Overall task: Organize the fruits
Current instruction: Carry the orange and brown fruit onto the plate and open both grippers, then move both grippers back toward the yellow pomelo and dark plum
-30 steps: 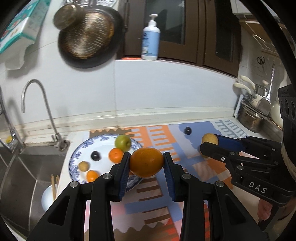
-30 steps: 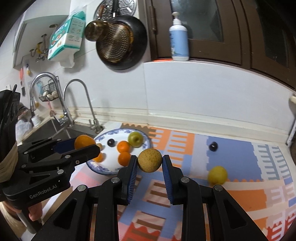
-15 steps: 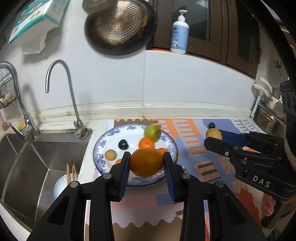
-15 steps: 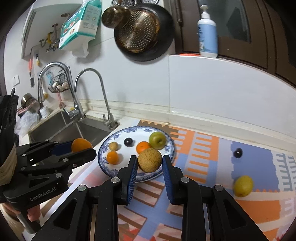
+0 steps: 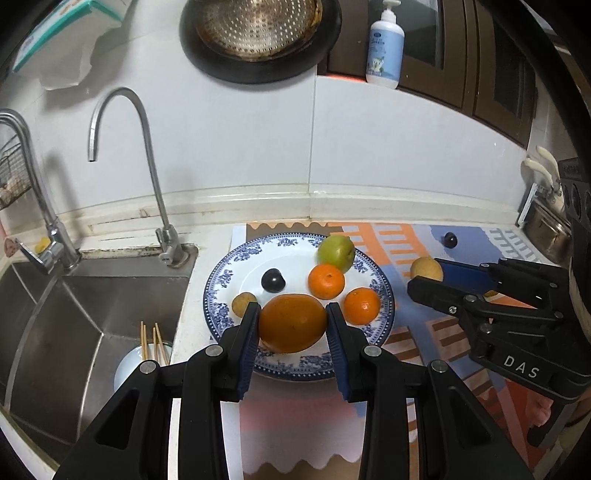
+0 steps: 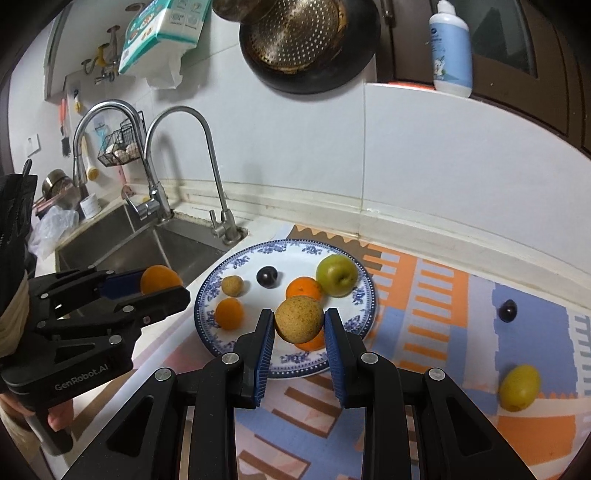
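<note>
My left gripper is shut on a large orange, held over the near part of the blue-patterned plate. My right gripper is shut on a brown speckled pear, over the same plate's near rim. On the plate lie a green apple, a dark plum, a small brown fruit and mandarins. On the mat to the right lie a yellow fruit and another dark plum.
A steel sink with two faucets lies left of the plate; a bowl with chopsticks sits in it. Pans hang on the wall and a lotion bottle stands on the ledge. A patterned mat covers the counter.
Both grippers have moved left and down with their fruit, from over the mat to above the plate, which now looks nearer and larger. Both grips are unchanged.
</note>
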Action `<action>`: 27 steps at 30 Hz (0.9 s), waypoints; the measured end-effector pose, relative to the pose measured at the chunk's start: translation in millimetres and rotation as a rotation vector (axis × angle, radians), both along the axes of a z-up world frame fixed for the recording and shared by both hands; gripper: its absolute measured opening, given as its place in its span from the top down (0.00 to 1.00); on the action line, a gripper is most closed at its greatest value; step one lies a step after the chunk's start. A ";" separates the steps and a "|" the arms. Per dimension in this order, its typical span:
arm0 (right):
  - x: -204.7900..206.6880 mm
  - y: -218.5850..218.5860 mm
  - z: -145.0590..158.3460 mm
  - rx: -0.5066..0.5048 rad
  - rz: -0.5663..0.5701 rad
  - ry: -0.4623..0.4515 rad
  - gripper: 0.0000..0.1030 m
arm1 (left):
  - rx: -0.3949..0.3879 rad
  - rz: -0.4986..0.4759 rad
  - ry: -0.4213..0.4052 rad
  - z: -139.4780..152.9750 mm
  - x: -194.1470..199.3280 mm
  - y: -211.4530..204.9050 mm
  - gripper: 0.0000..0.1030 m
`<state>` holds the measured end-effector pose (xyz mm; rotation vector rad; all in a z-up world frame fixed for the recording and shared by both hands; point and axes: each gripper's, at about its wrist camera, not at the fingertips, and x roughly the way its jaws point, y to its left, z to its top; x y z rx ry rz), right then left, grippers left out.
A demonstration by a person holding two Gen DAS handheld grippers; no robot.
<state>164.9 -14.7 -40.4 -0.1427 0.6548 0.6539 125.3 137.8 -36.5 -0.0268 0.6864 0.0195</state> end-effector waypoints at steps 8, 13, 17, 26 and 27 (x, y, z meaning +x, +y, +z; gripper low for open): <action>33.0 12.3 -20.4 -0.016 0.020 0.016 0.72 | 0.005 -0.022 0.033 -21.1 36.2 4.8 0.66; 57.1 14.4 -34.6 -0.004 0.006 0.055 0.72 | 0.003 -0.010 0.055 -35.2 56.4 6.4 0.66; 72.8 13.8 -43.9 0.015 -0.004 0.097 0.72 | 0.001 -0.019 0.076 -42.0 67.0 5.0 0.66; 84.0 14.0 -46.7 0.032 -0.012 0.096 0.60 | 0.048 -0.006 0.054 -40.9 68.8 1.2 0.54; 82.6 12.4 -45.1 0.032 -0.015 0.088 0.60 | 0.052 0.002 0.049 -38.3 67.0 0.8 0.54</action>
